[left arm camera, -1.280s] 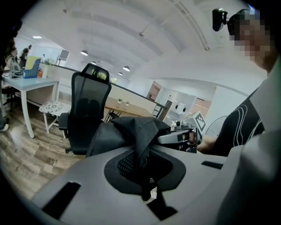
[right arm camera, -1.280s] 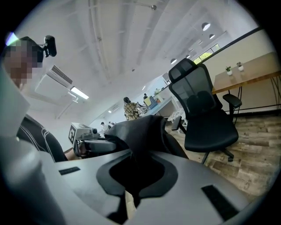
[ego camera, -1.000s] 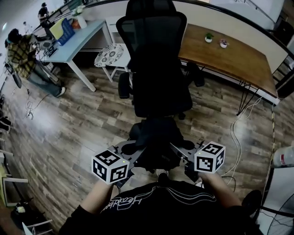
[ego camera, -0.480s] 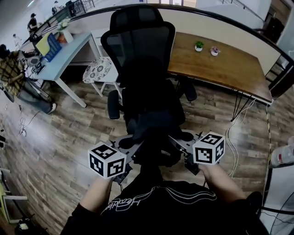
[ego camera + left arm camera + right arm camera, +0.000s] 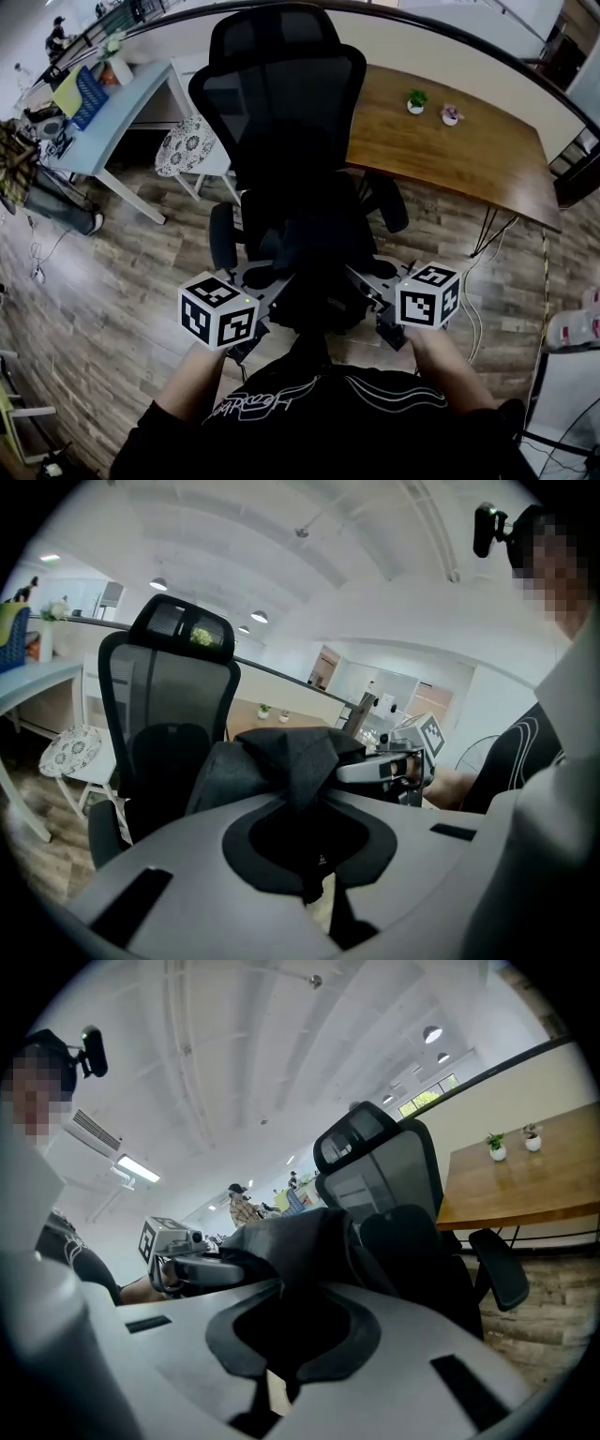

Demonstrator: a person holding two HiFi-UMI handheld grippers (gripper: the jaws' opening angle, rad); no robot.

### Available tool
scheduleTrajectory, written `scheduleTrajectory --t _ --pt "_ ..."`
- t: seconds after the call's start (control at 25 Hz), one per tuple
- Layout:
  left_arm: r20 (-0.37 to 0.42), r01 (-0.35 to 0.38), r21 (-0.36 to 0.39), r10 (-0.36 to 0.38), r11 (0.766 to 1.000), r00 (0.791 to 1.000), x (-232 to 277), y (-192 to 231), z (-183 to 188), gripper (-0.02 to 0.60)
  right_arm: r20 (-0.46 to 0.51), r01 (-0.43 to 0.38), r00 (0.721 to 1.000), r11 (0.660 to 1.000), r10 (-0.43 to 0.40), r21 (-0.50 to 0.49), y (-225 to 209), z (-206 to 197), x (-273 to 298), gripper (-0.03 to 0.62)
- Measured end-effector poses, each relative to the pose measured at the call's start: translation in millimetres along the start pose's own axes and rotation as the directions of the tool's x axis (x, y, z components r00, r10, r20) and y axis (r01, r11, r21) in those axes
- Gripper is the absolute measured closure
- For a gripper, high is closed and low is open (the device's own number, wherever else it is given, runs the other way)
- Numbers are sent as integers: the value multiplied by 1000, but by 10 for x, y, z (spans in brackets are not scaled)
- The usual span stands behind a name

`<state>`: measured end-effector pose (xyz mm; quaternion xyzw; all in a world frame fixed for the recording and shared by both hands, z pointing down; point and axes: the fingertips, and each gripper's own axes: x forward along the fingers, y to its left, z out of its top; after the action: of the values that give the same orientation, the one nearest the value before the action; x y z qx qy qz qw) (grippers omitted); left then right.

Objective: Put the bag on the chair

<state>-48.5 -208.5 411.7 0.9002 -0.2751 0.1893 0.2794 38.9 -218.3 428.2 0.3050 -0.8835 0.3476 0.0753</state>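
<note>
Both forearms reach forward from the torso, the left forearm (image 5: 185, 386) and the right forearm (image 5: 454, 373) roughly level with each other and spread apart. The left hand-held gripper (image 5: 268, 292) and the right hand-held gripper (image 5: 367, 289) angle inward towards each other and tilt slightly downward, marker cubes uppermost. In each gripper view the jaws are drawn together on a fold of the dark bag (image 5: 315, 302), which hangs between the two; the pads themselves seem buried in the fabric. The hands are mostly hidden behind the cubes.
</note>
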Motion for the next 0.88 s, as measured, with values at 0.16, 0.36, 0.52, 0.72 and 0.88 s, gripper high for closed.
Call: scheduleTrajectory --t 0.16,0.36,0.52,0.72,0.88 --pt "-7 -1 -14 1 1000 1000 218 393 301 548 -8 14 1000 1000 -14 5 -314 333 274 589" --pt "12 -14 -55 14 998 1000 441 864 646 548 -22 27 999 1000 -27 -2 -660 727 613 589" --pt "31 -34 -77 36 996 999 558 1215 860 548 -27 42 999 999 -43 -19 -871 994 897 589" --pt "45 -53 -99 58 994 997 703 1599 1081 548 -36 38 999 999 -39 -37 -1123 1262 1200 589" --pt "49 -70 -120 76 990 996 834 1899 1219 548 -53 26 998 999 -28 -39 -1345 1438 1452 589"
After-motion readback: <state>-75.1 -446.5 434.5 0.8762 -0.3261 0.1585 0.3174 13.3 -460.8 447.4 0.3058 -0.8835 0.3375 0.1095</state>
